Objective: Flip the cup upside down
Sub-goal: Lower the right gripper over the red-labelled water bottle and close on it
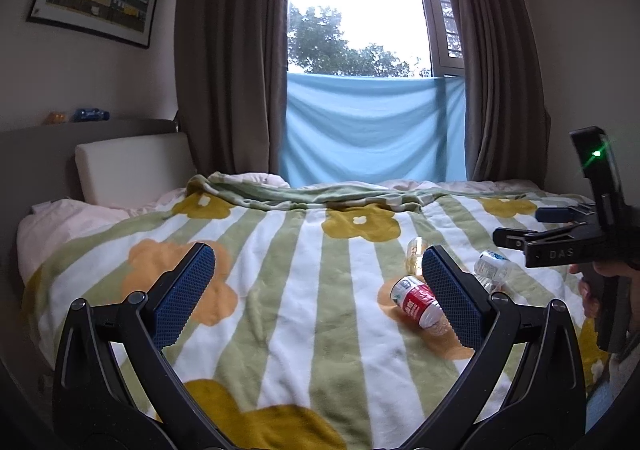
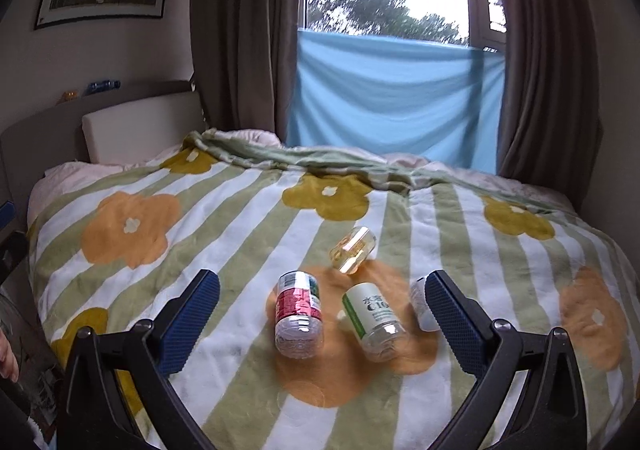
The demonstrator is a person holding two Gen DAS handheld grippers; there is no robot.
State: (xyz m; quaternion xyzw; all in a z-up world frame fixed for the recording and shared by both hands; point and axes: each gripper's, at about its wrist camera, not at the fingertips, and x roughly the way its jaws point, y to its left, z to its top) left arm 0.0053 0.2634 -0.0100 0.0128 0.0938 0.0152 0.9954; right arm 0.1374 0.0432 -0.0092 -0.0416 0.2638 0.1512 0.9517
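Note:
Several clear plastic cups lie on their sides on the flowered blanket point(image 2: 224, 217). A red-labelled cup point(image 2: 298, 314) and a green-and-white-labelled cup point(image 2: 374, 320) rest just ahead of my right gripper point(image 2: 323, 286), which is open and holds nothing. A yellowish cup point(image 2: 354, 250) lies farther off, and a white cup point(image 2: 418, 302) is partly hidden behind the right finger. In the left wrist view my left gripper point(image 1: 318, 262) is open and empty over the blanket, with the red-labelled cup point(image 1: 416, 304) beside its right finger. My right gripper point(image 1: 516, 228) shows at the right edge.
The bed fills both views, with a folded-back green cover point(image 1: 320, 193) at the far side. Brown curtains point(image 1: 232, 49) and a blue cloth point(image 1: 372, 129) hang by the window. A white headboard cushion point(image 1: 132, 165) stands at the left. A hand point(image 1: 592, 290) holds the right gripper.

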